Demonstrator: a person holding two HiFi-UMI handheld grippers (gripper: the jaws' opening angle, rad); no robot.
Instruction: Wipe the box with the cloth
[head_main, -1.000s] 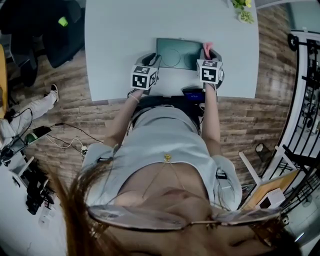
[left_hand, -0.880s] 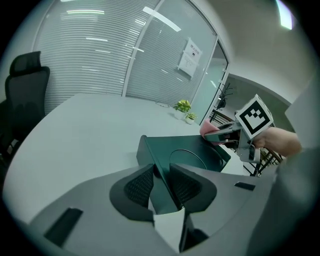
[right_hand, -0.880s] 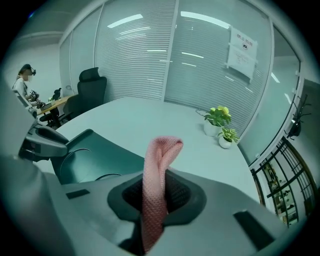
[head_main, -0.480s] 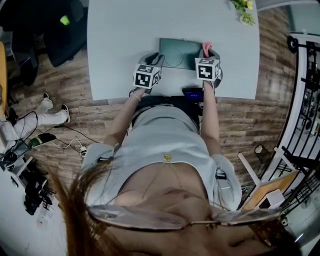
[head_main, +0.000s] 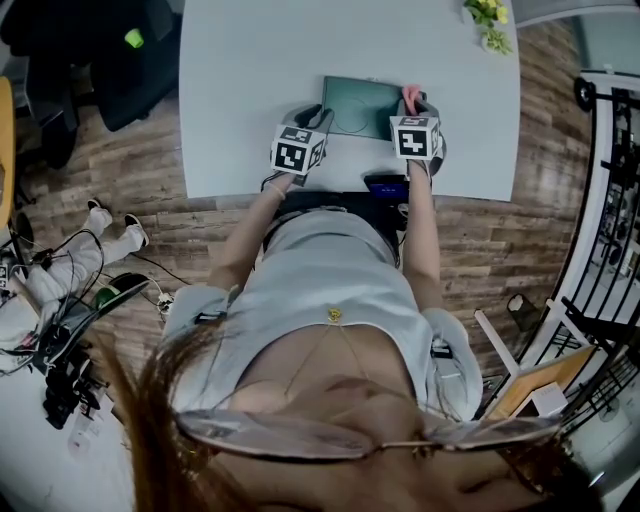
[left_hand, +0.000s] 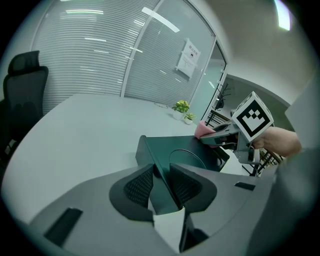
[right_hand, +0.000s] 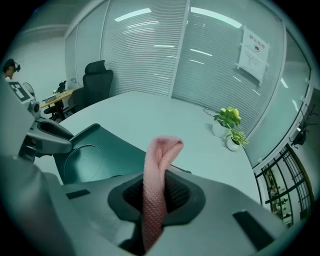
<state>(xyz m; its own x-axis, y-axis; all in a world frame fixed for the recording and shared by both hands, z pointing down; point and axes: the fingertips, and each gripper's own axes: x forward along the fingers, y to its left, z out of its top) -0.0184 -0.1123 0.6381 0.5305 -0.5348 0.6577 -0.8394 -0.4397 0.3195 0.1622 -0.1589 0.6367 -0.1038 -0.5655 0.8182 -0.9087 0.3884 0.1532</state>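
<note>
A dark green box (head_main: 358, 103) lies near the front edge of the pale table (head_main: 250, 70). My left gripper (head_main: 312, 117) is shut on the box's near left wall; in the left gripper view that thin wall (left_hand: 159, 170) stands between the two pads. My right gripper (head_main: 420, 104) sits at the box's right end, shut on a pink cloth (head_main: 410, 96). In the right gripper view the cloth (right_hand: 157, 175) rises in a folded loop from between the jaws, above the box (right_hand: 95, 160). The left gripper view also has the right gripper (left_hand: 220, 136) with the cloth (left_hand: 202, 130).
Small potted plants (head_main: 487, 20) stand at the table's far right corner. A black office chair (head_main: 120, 60) is off the table's left side. A person's legs (head_main: 90, 250) and cables lie on the wooden floor at left. A metal railing (head_main: 610, 200) runs along the right.
Both grippers keep their places on the box; the right one's marker cube has rolled slightly. The person's legs on the floor at left have shifted.
</note>
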